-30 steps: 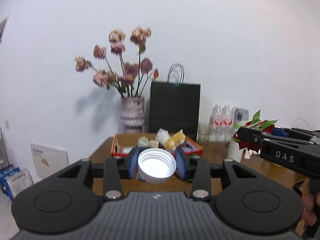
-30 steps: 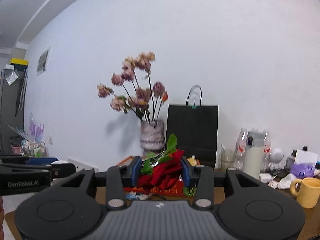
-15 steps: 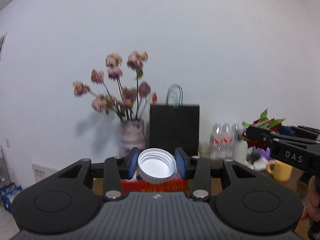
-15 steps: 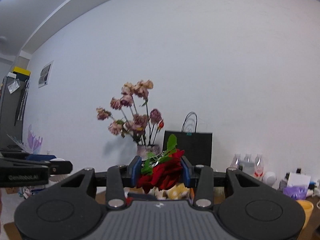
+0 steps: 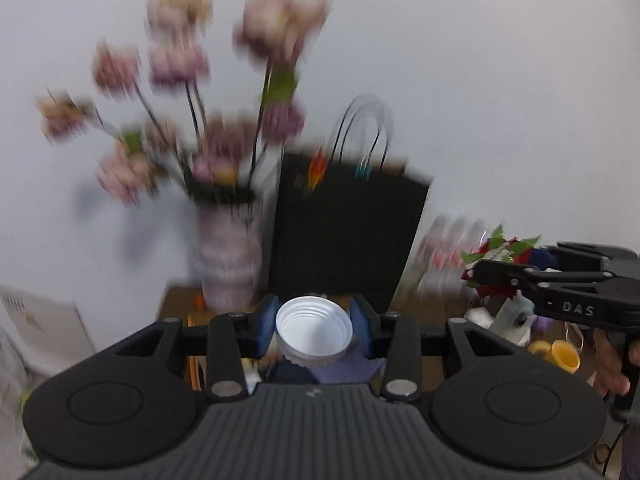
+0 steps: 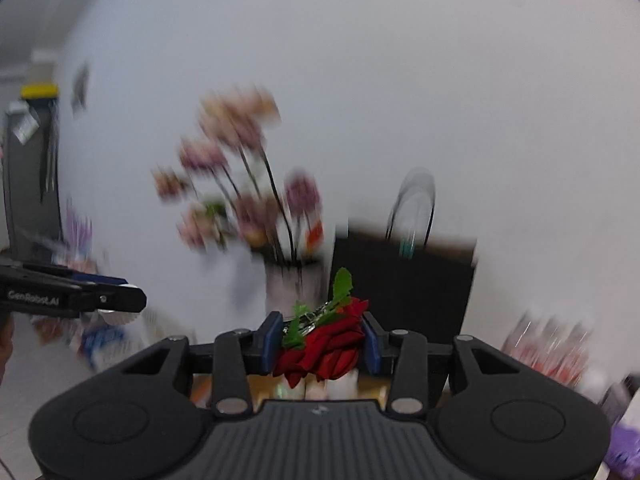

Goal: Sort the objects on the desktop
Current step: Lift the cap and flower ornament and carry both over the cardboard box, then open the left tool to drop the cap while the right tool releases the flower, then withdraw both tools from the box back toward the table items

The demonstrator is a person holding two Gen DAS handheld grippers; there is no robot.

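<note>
A small white ribbed cup [image 5: 314, 334] sits between the blue pads of my left gripper [image 5: 314, 328], which is shut on it, mouth toward the camera. My right gripper [image 6: 320, 342] is shut on a red rose with green leaves [image 6: 326, 350]. In the left wrist view the right gripper [image 5: 500, 270] reaches in from the right with the rose [image 5: 496, 256] at its tip. In the right wrist view the left gripper [image 6: 120, 300] shows at the left edge. Both are held in the air in front of a vase.
A pale vase of pink dried flowers [image 5: 230, 256] stands at the back against the white wall, a black paper bag [image 5: 348, 232] beside it. Water bottles [image 5: 444, 248] and a yellow mug [image 5: 564, 356] sit to the right on the wooden table [image 5: 178, 300]. All is motion-blurred.
Both grippers have moved forward toward the vase and bag, which now look much larger, and tipped down. The cup and rose stay gripped.
</note>
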